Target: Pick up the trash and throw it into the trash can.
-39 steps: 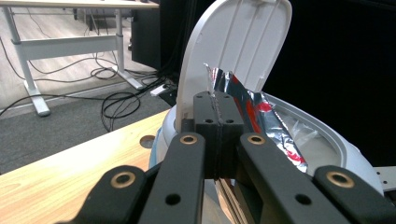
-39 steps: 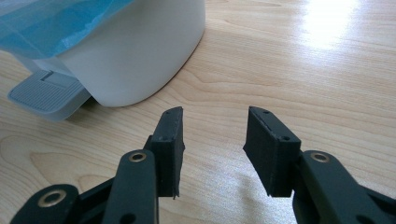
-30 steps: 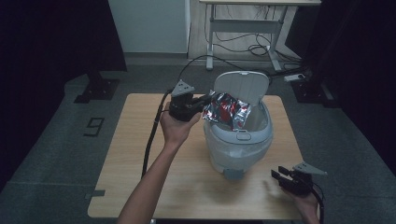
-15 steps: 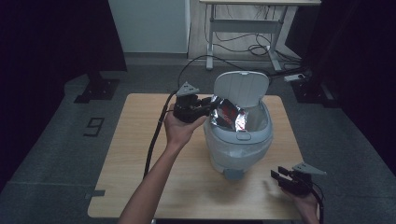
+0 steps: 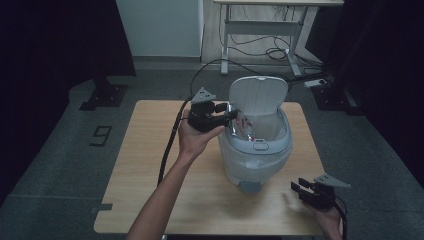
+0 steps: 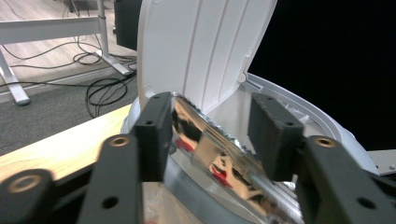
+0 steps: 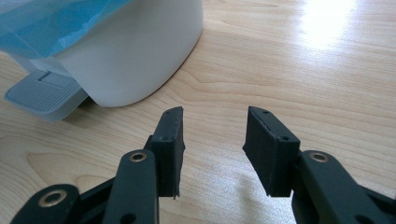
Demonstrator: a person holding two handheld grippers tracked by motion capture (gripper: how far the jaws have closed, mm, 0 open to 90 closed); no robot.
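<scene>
The left gripper is held level at the white plastic bin's rim, jaws just spread, crinkled shiny foil wrapper loose between them. The right gripper is rested beside the bin, jaws spread and empty.

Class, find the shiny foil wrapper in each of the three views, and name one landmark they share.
High view: foil wrapper just inside the bin's left rim, beside the left gripper.
Left gripper view: centre, between the open jaws.
Right gripper view: not in it.
Shared landmark: the white pedal bin.
</scene>
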